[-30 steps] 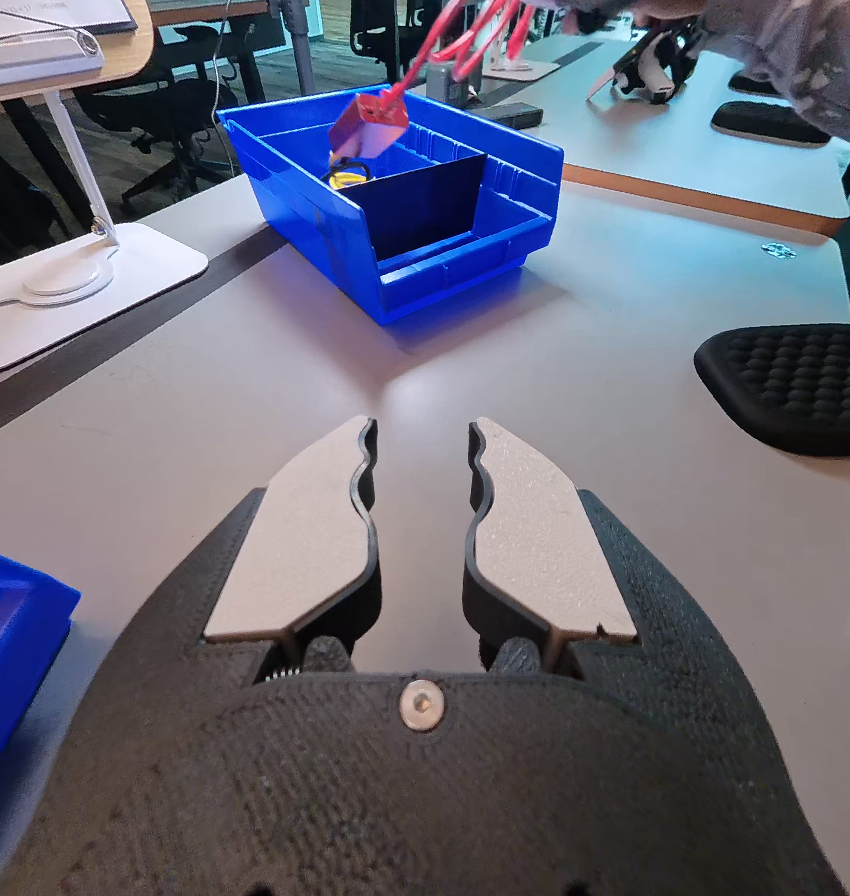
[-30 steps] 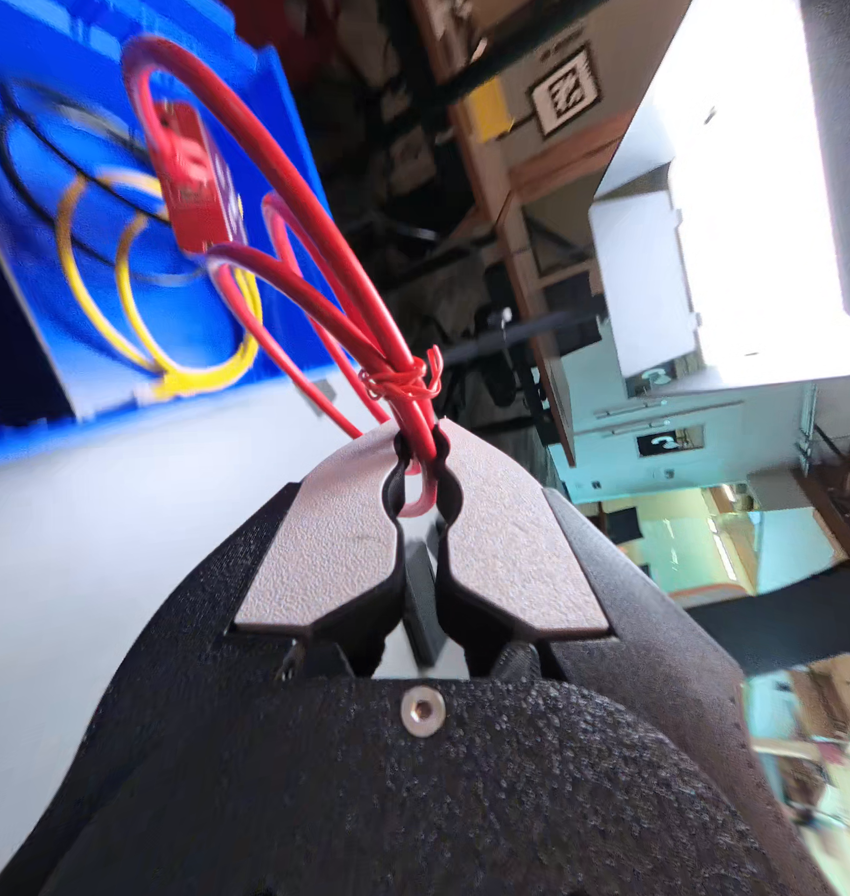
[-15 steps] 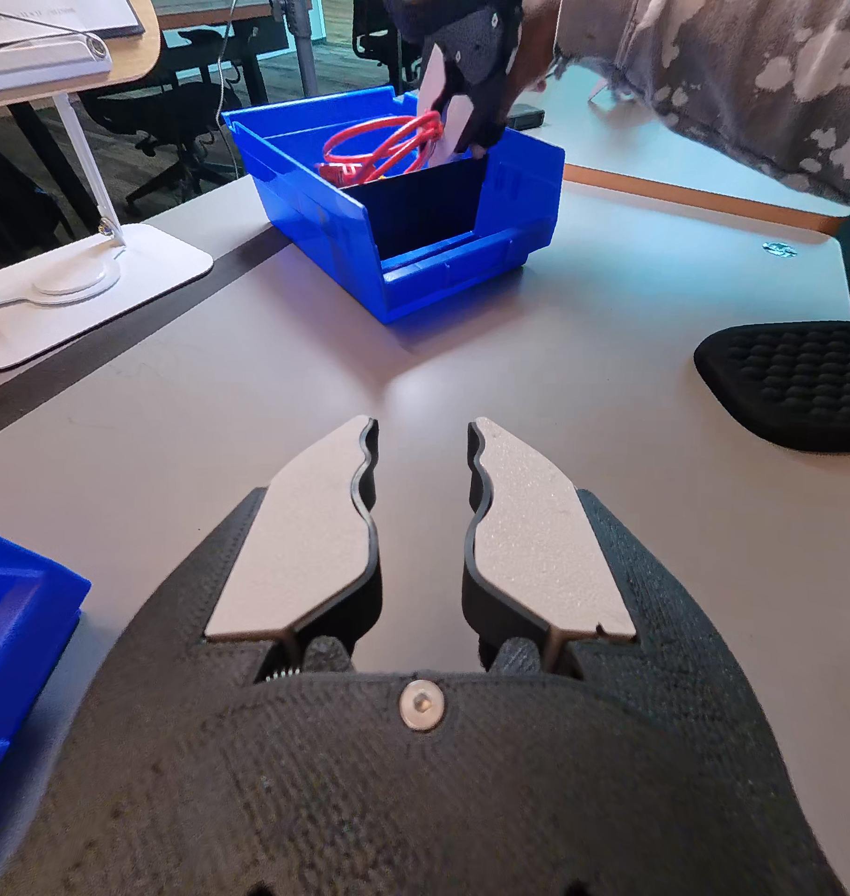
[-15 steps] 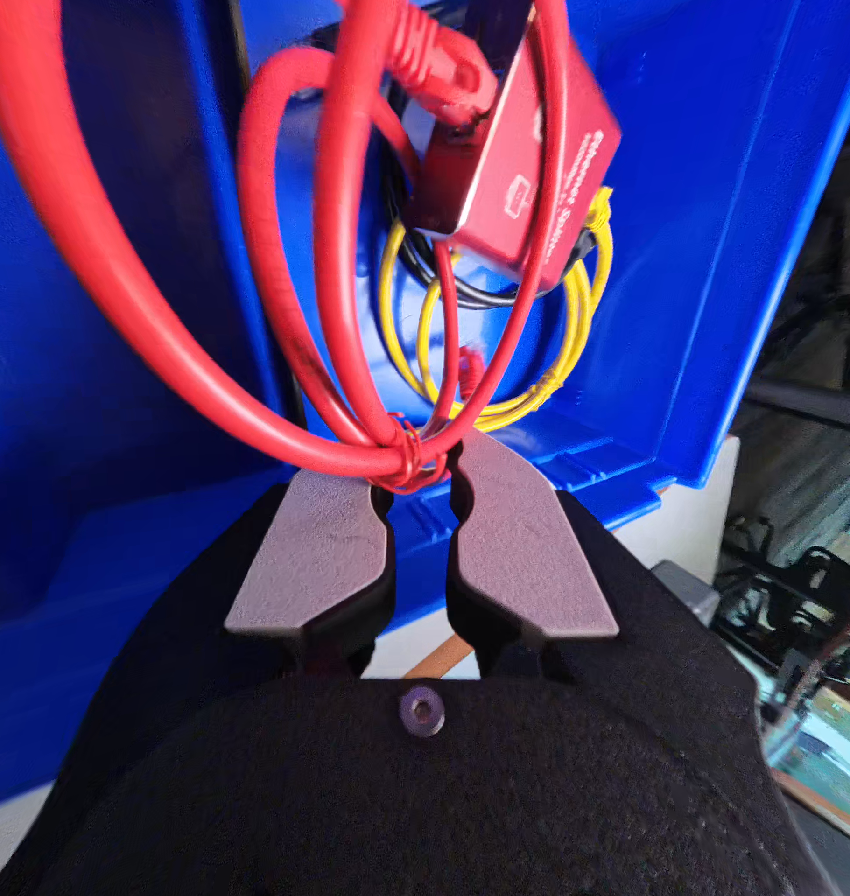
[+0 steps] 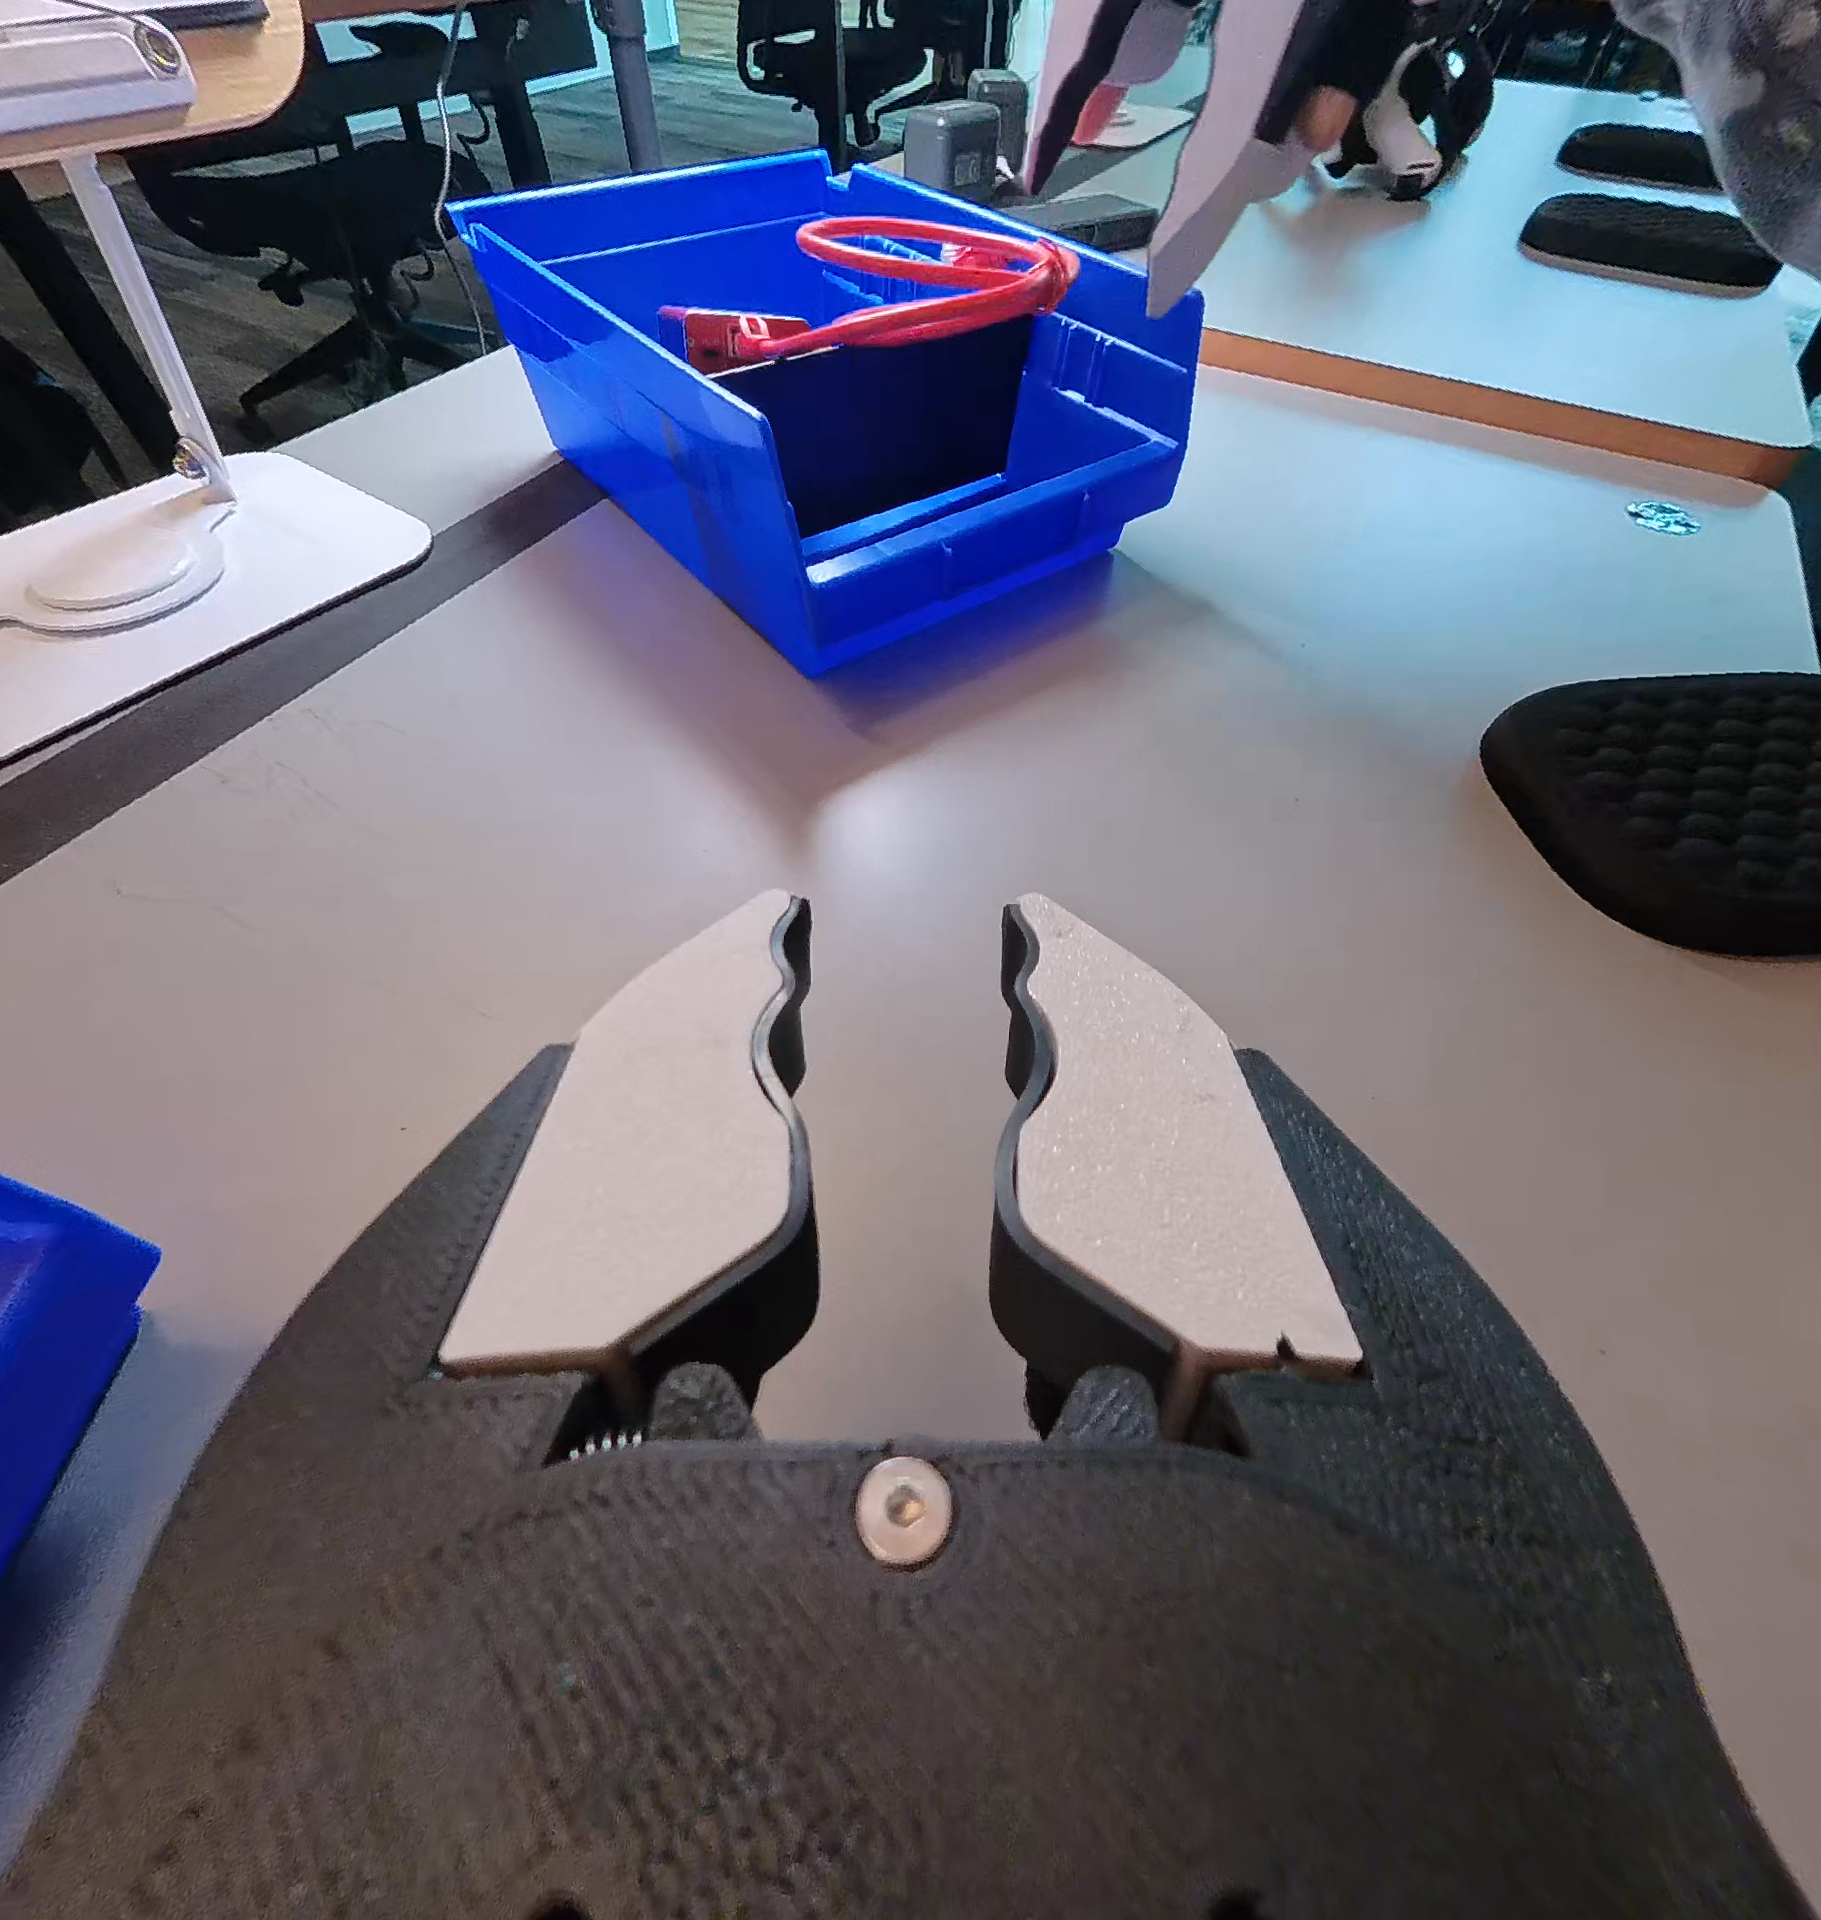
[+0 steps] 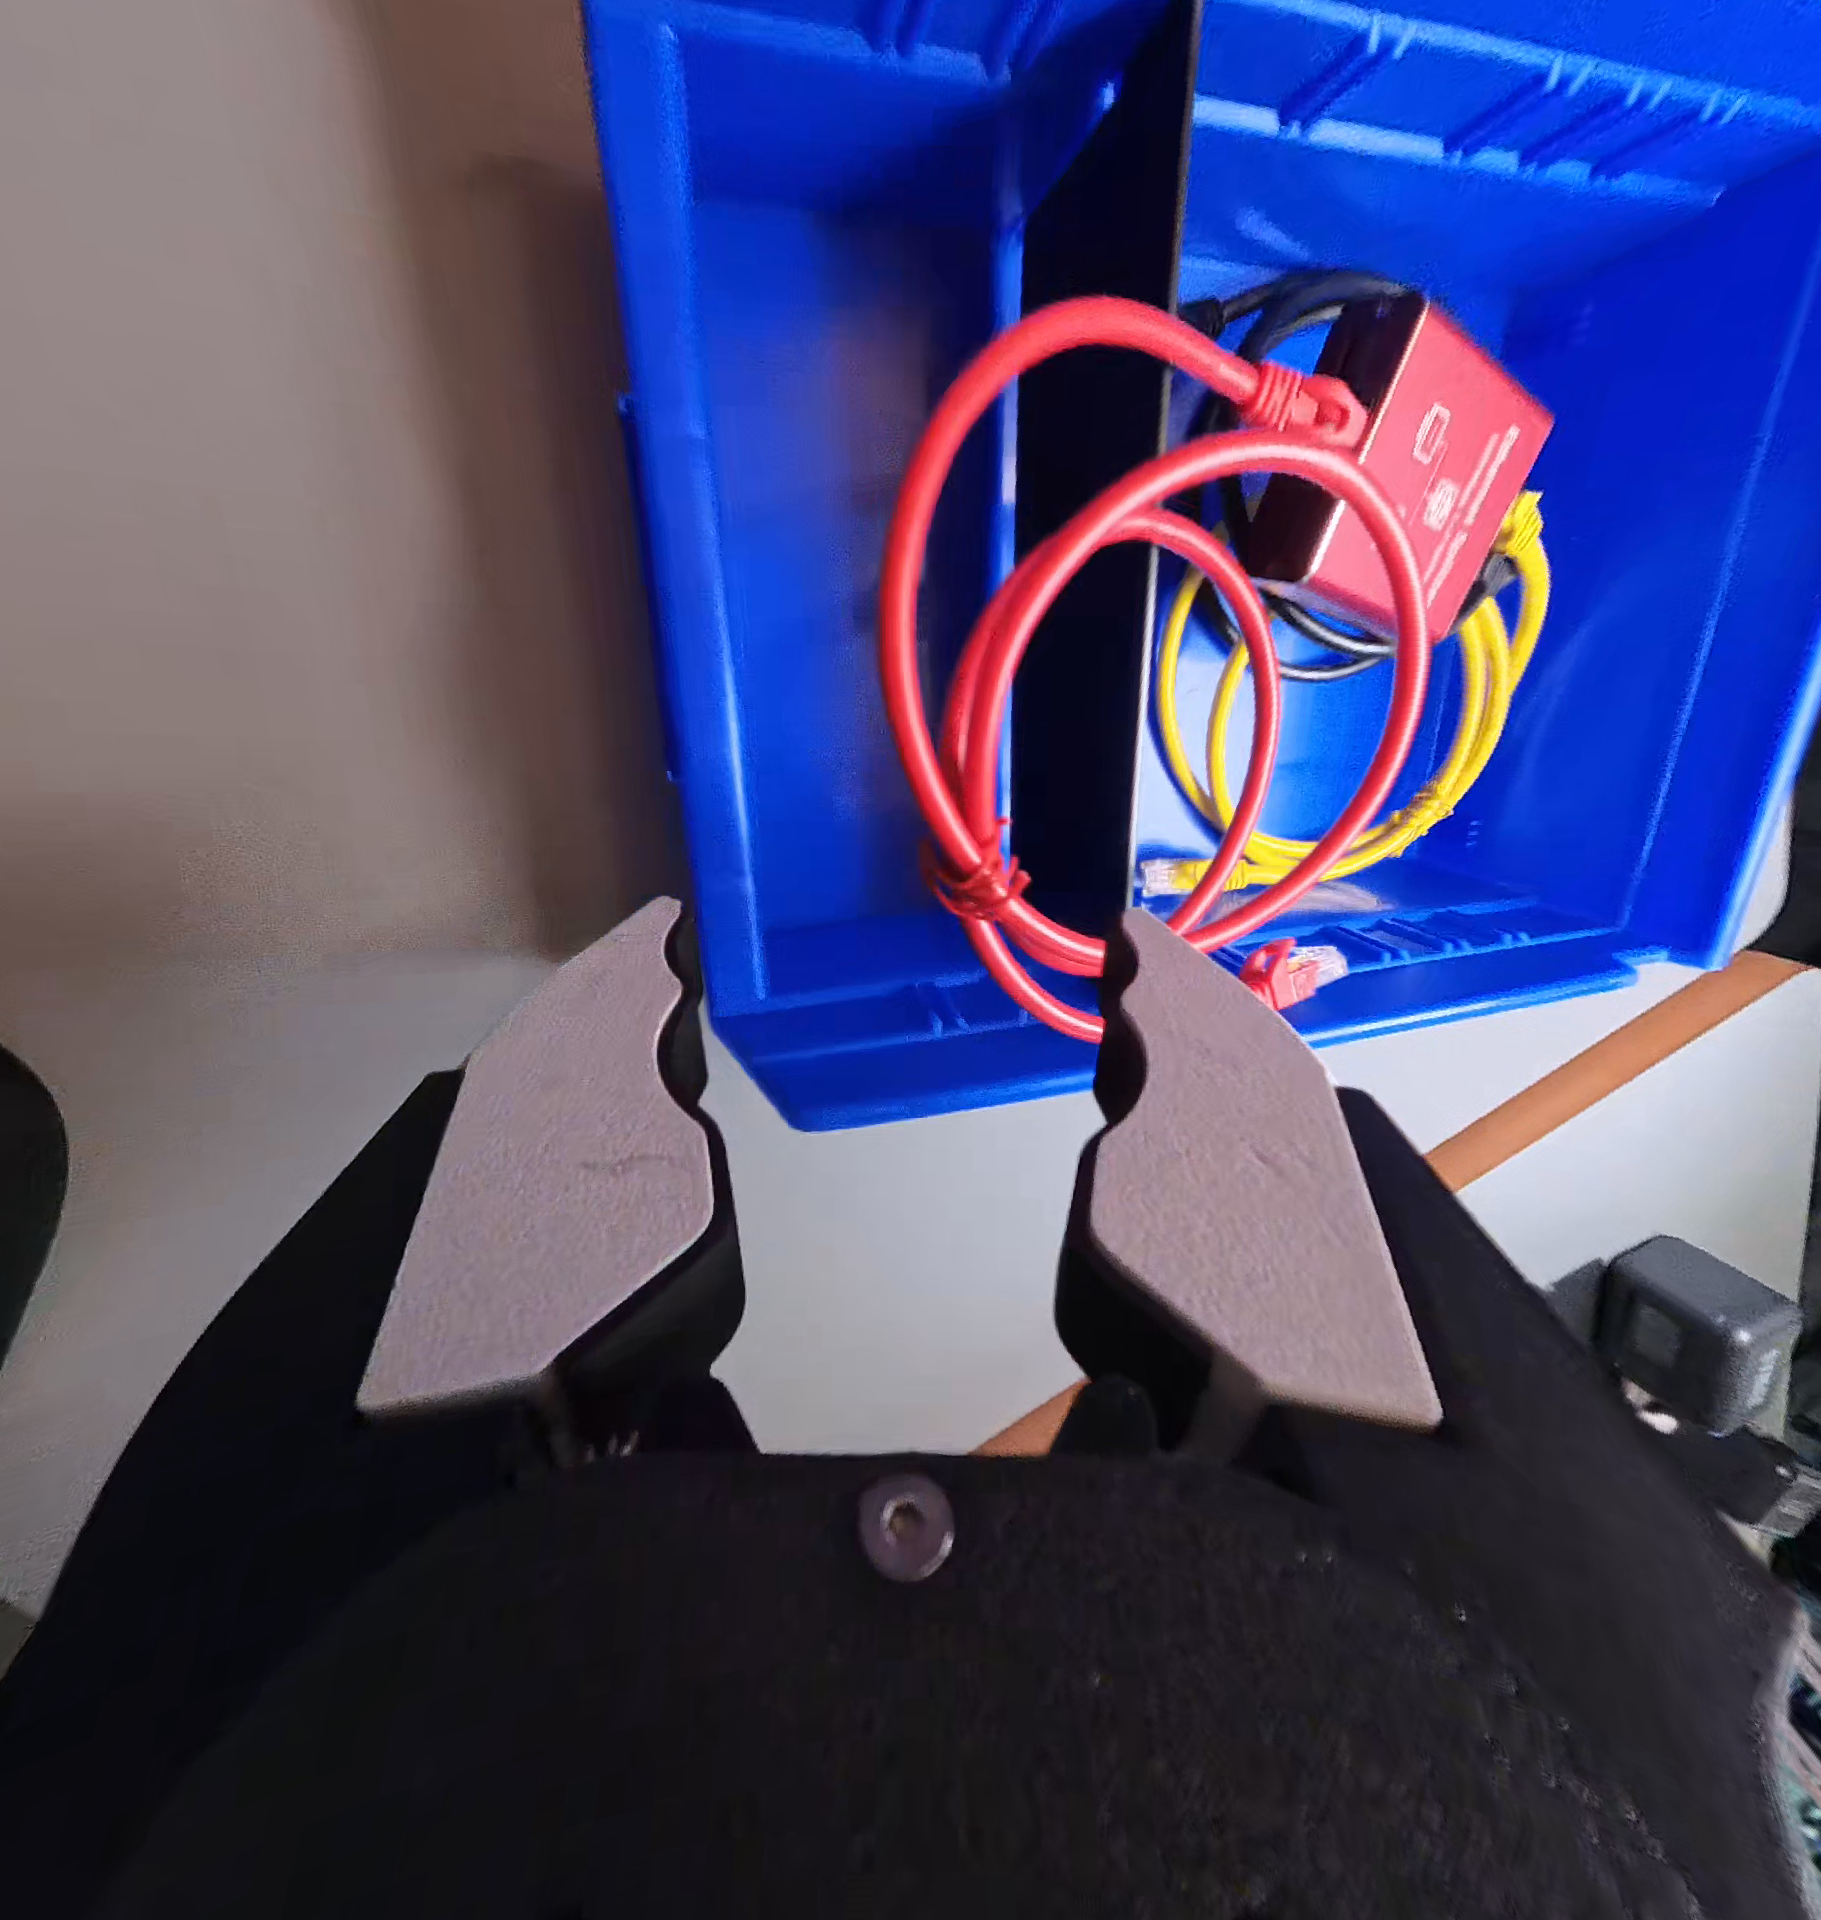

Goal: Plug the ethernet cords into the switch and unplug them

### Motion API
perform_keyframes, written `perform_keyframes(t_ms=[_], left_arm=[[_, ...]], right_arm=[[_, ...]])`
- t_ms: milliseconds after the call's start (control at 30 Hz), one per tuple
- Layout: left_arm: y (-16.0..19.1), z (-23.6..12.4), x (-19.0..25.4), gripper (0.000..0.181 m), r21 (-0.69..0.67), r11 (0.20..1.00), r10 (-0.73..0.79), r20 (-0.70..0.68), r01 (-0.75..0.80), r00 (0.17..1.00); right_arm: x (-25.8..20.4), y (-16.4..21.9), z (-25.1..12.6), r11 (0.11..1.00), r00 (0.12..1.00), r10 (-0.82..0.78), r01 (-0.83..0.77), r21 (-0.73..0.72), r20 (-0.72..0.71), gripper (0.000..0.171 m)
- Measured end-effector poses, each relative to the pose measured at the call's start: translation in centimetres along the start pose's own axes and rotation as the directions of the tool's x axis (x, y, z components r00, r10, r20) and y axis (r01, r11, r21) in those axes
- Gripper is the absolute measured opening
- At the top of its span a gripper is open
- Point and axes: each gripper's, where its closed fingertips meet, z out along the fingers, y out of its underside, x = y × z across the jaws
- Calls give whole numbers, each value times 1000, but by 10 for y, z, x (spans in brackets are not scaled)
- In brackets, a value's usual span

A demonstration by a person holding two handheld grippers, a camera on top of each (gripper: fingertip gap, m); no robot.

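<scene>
A red switch (image 6: pixel 1405 488) with a coiled red ethernet cord (image 6: pixel 927 644) plugged into it lies in a blue bin (image 6: pixel 740 623). The cord drapes over the bin's black divider (image 6: pixel 1093 520). A coiled yellow cord (image 6: pixel 1488 748) and a black cord (image 6: pixel 1290 312) lie under the switch. My right gripper (image 6: pixel 901 935) is open and empty just above the bin's near rim. My left gripper (image 5: pixel 906 925) is open and empty low over the grey table, well short of the bin (image 5: pixel 677 416). The left wrist view also shows the switch (image 5: pixel 714 332), the red cord (image 5: pixel 937 260) and the right gripper (image 5: pixel 1103 239) above the bin.
A white lamp base (image 5: pixel 137 561) stands to the left of the bin. A black textured pad (image 5: pixel 1695 810) lies at the right. Another blue bin's corner (image 5: pixel 23 1382) shows at the near left. A second table (image 5: pixel 1457 301) with more pads lies beyond.
My right gripper lowered the switch and red cord into the bin, opened and let go, then drew back above the bin. My left gripper has not moved.
</scene>
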Motion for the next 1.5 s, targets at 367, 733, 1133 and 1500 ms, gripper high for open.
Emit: perform_keyframes(t_ms=[367,733,1133,1500], left_arm=[[2,2,-1,36,-18,1000,2,10,-1,1000],[12,-38,-62,40,-90,996,24,273,0,962],[134,-105,-193,50,-804,589,372,363,85,855],[112,-46,-162,29,-806,558,505,142,-197,851]], right_arm=[[-60,-9,61,994,982,-91,81,-66,-165,62],[-53,-32,96,988,931,-150,130,-83,-333,29],[-88,-18,83,975,916,-223,214,-64,-334,29],[-141,-43,72,951,885,-283,309,10,-370,30]])
